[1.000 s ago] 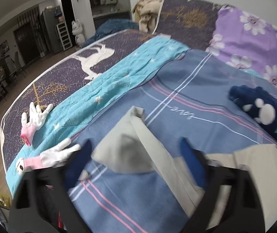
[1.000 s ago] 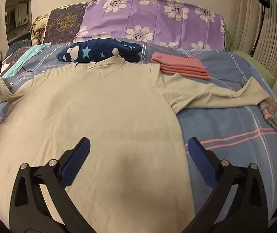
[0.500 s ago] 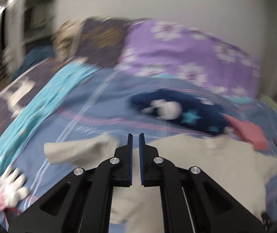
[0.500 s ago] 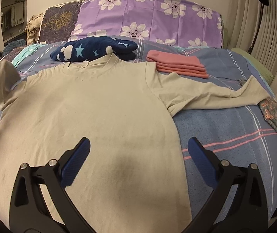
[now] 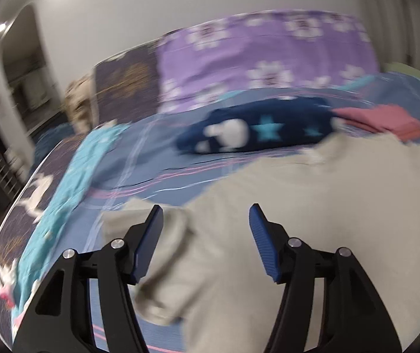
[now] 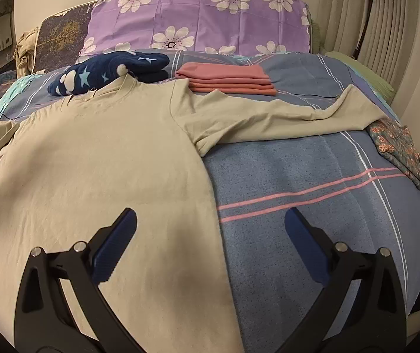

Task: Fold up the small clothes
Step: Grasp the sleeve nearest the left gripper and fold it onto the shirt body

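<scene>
Jaws on both our left gripper (image 5: 205, 232) and right gripper (image 6: 210, 244) are gaping empty over the beige shirt (image 6: 98, 158) lying on the bed (image 6: 313, 182), so we are risking its loosely folded left sleeve (image 5: 162, 250) flopping open.

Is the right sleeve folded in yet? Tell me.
No: the right sleeve lies stretched out flat across the bed, away from the shirt.

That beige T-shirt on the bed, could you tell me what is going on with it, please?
A person with a handheld gripper in each hand is folding the beige T-shirt, which lies spread on the striped bedspread. The left gripper hangs open-jawed by the shirt's folded-in left sleeve. The right gripper, also open, hovers over the lower hem. The right sleeve is still stretched out.
</scene>
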A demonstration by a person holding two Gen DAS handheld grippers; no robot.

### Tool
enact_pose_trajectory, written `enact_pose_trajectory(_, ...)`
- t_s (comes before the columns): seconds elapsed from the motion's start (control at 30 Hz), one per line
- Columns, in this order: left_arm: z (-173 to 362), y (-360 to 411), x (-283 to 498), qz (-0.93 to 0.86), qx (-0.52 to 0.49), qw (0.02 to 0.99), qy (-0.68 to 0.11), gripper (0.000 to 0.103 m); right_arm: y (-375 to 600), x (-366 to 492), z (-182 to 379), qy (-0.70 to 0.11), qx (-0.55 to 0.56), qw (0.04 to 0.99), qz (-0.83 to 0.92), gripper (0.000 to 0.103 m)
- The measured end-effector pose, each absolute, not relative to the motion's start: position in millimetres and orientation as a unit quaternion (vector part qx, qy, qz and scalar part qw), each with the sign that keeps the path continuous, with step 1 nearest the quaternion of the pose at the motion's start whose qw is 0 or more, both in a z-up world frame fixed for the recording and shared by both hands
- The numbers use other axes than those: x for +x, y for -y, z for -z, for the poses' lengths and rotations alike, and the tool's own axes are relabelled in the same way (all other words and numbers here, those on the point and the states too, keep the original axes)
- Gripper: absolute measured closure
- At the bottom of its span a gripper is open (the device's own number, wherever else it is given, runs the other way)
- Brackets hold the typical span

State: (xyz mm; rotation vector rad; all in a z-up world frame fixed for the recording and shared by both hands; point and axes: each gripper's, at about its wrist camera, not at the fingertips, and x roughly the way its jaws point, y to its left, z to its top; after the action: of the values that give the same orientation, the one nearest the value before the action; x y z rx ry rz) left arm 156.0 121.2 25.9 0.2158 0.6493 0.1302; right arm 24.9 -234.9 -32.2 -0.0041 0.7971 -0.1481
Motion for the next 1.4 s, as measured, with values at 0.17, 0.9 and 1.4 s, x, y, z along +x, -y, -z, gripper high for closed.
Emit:
enact_pose_trajectory(0.17, -39.2, -192.2, 212.5, -0.099, 0.021, 0.927, -0.362, 0.038, 221.4, 29.7, 35.7, -0.395, -0.005, 0.917, 0.053, 0.002)
enact_pose_trajectory(0.9, 53.0, -257.0, 247.5, -0.13, -0.057, 0.84, -0.523, 0.095, 222.7, 42.3, 51.0, -0.419, 0.02, 0.906, 0.05, 0.002)
enact_pose_trajectory(1.4, -57.1, -178.7, 143.9, 0.106, -0.09, 0.938, -0.318, 0.094, 218.3, 33.1, 35.5, -0.401, 0.015, 0.915, 0.045, 0.002)
